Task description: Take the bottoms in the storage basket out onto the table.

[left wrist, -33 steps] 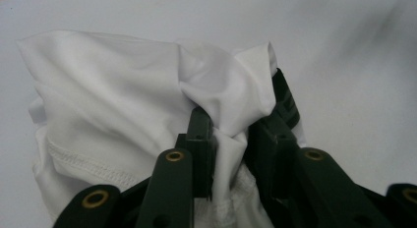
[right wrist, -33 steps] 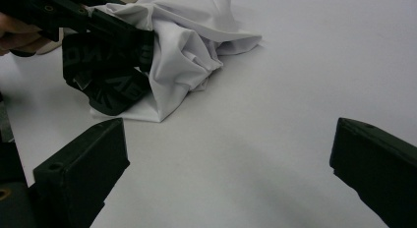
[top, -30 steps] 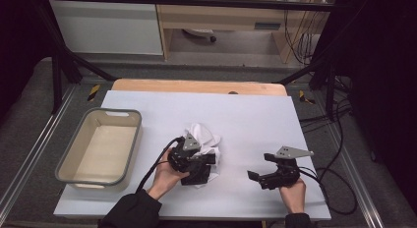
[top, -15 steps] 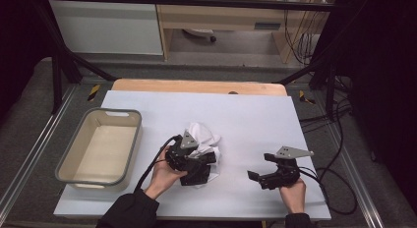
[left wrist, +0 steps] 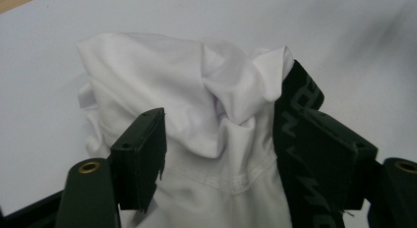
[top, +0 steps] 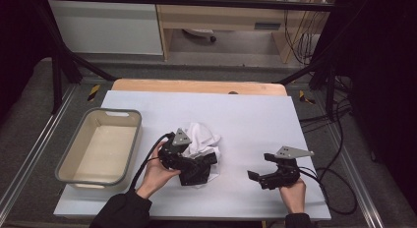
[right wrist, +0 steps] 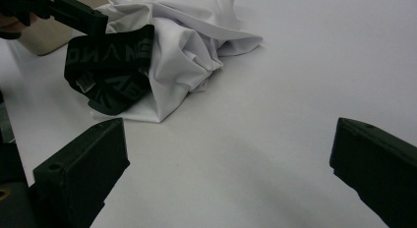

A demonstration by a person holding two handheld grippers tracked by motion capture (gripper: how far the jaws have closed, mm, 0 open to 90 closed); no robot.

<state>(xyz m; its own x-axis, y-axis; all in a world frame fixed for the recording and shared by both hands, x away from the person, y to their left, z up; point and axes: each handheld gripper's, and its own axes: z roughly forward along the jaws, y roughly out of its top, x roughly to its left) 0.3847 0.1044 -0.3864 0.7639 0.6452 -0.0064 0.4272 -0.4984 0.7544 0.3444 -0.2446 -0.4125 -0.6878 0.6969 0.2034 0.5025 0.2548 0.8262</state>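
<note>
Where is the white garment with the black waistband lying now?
In the high view, the white garment lies crumpled near the middle of the white table, right of the grey bin, with the left tongs at its near edge.

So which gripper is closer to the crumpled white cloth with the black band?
Left. The left gripper is right at the crumpled white cloth with the black band; its jaws have just been opening with the cloth between them. The right gripper sits apart on bare white table, jaws open.
</note>
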